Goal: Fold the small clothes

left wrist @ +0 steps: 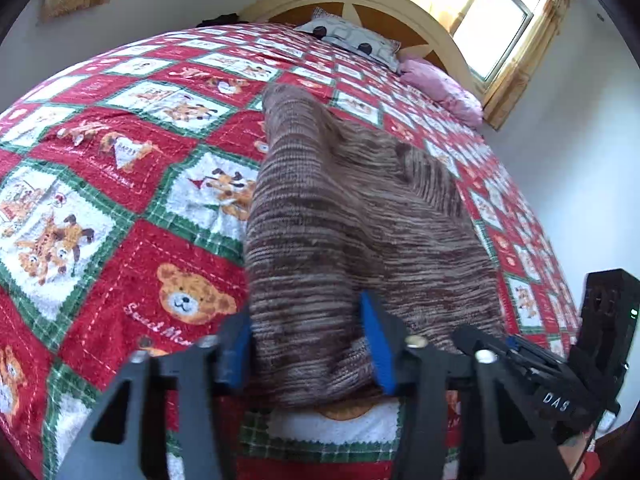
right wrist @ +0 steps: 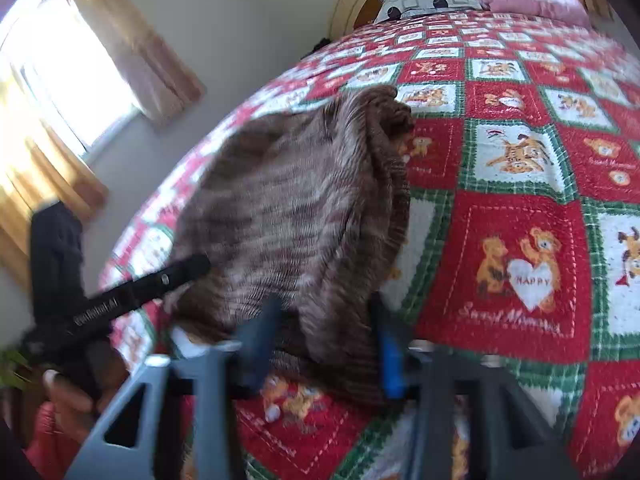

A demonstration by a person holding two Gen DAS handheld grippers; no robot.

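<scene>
- One bed carries everything; its red, green and white teddy-bear quilt lies bare from our garment back to the headboard.
- We see the brown striped knit garment draped near the foot edge, rumpled, its far end bunched toward the pillows.
- The grey patterned pillow and pink pillow sit at the head edge.
- Our left gripper has knit between its blue pads, which stand apart.
- Our right gripper likewise straddles a fold, jaws parted; grip is unclear.
</scene>
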